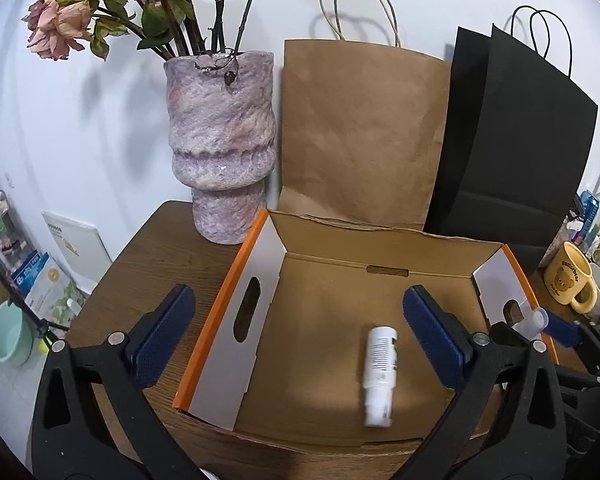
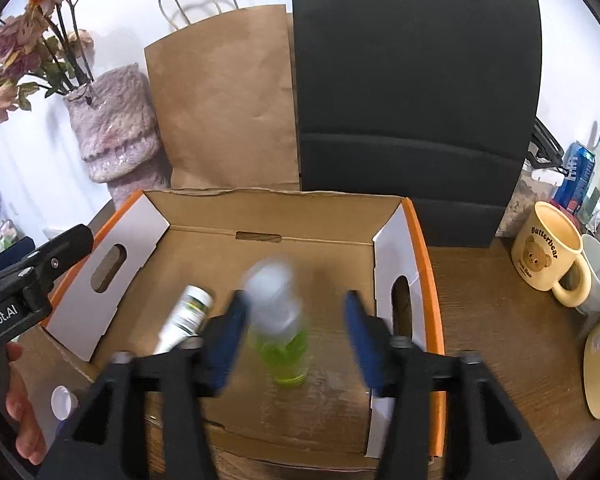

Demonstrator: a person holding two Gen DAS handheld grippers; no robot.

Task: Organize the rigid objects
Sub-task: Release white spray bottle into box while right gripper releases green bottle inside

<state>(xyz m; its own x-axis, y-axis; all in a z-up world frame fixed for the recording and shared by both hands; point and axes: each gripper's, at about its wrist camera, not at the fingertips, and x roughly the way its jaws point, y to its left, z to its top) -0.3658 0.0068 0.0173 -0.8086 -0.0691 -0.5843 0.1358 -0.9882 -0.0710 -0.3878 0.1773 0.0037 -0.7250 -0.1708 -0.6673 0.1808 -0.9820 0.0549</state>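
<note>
An open cardboard box with orange rims (image 1: 204,320) (image 2: 428,280) sits on a wooden table. A white bottle (image 1: 380,372) (image 2: 186,318) lies on the box floor. My left gripper (image 1: 296,328) is open above the box, empty, with the white bottle below its right finger. My right gripper (image 2: 296,332) is open over the box. A clear bottle with green liquid (image 2: 282,328), blurred, is between its fingers, close to the left pad and apart from the right one. Its cap shows in the left wrist view (image 1: 536,320).
A pink stone vase with dried roses (image 1: 220,140) (image 2: 116,128), a brown paper bag (image 1: 360,132) (image 2: 228,100) and black bags (image 1: 516,140) (image 2: 412,100) stand behind the box. A yellow bear mug (image 1: 572,280) (image 2: 548,252) and cans stand right. A white cap (image 2: 64,400) lies left.
</note>
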